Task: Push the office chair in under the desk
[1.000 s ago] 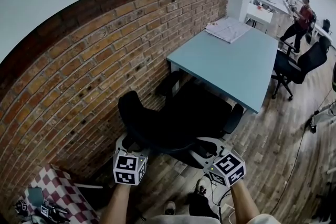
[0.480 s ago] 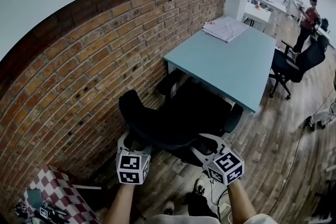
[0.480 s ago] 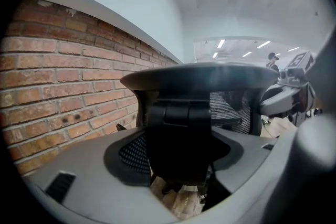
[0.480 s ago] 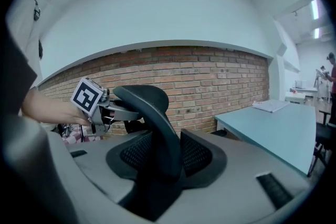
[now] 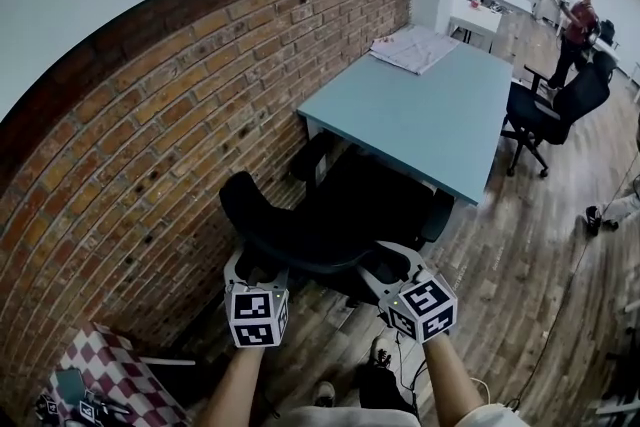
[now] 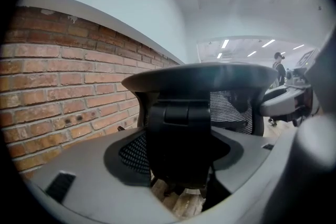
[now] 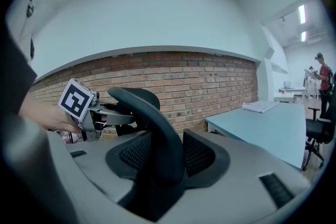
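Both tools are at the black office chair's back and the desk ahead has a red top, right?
No. In the head view the desk top is light blue, not red. The left tool and right tool are at the back of the black office chair.

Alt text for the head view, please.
The left gripper and right gripper are at the backrest of a black office chair, partly under a light blue desk beside a brick wall. The right gripper's jaws, astride the backrest rim, have just been opening.
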